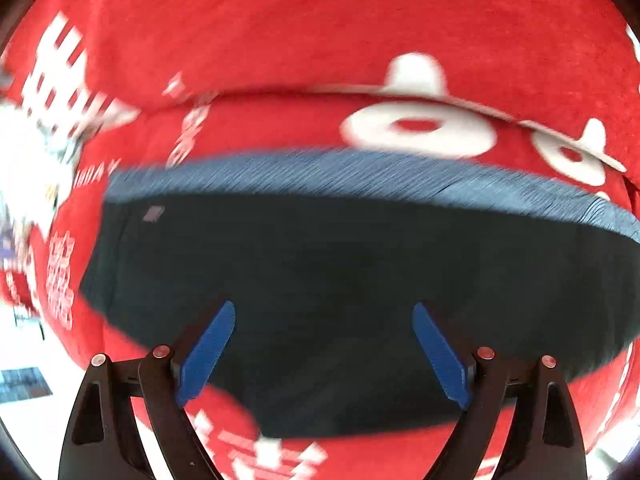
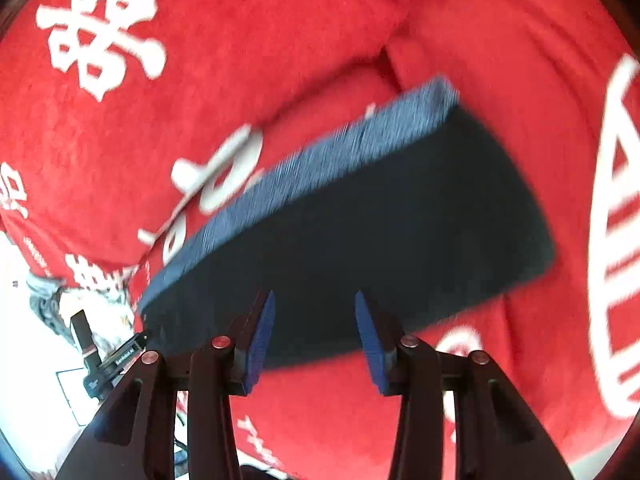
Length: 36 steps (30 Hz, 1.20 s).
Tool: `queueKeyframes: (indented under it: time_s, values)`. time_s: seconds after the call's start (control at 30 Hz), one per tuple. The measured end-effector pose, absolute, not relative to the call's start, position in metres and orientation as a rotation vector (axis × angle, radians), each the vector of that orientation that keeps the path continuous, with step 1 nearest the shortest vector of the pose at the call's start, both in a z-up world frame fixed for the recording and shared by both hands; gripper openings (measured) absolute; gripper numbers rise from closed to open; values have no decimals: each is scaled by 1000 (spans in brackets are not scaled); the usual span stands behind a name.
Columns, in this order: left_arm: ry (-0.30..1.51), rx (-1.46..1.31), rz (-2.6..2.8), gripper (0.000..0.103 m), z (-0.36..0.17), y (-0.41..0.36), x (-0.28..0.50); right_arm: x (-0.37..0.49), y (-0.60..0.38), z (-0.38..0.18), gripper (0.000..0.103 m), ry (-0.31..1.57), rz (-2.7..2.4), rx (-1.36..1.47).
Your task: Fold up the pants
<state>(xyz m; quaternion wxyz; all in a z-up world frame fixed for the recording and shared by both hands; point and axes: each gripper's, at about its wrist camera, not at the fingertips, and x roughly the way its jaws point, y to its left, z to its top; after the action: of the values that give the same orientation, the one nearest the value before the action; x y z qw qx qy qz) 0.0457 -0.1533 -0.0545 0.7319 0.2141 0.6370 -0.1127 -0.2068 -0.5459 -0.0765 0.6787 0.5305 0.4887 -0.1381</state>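
While both jaws stand wide apart, gripping nothing, the left gripper (image 1: 324,316) and right gripper (image 2: 315,304) hover over one folded pants (image 1: 340,280) on one red cloth (image 1: 280,20).

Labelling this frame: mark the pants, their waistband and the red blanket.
pants (image 1: 320,280), left wrist view, on the dark middle of the cloth.
waistband (image 1: 304,174), left wrist view, on the blue ribbed strip along the far edge.
red blanket (image 2: 280,60), right wrist view, on plain red pile beyond the pants.

Dark navy pants (image 1: 340,280), folded into a flat compact block, blue ribbed waistband (image 1: 320,176) along the far edge
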Motion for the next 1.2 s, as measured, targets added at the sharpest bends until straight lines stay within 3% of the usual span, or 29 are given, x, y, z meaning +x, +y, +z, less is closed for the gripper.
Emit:
queueKeyframes:
  time_s: [0.2, 0.57, 0.9, 1.1, 1.17, 1.2]
  values:
    - [1452, 402, -218, 92, -57, -99, 52, -145, -466, -63, 46, 1188, -134, 1040]
    - [1389, 305, -273, 92, -61, 40, 148, 111, -254, -34, 46, 1289, 339, 571]
    - [1402, 106, -419, 90, -102, 129, 210, 308, -78, -84, 46, 1446, 588, 207]
    - [1420, -25, -512, 70, -120, 137, 215, 360, -46, -115, 46, 1518, 585, 120]
    - [1423, -54, -540, 57, -122, 137, 216, 365, -46, -123, 46, 1567, 595, 160]
    - [1423, -64, -557, 53, -122, 136, 216, 366, -44, -125, 40, 1582, 606, 162]
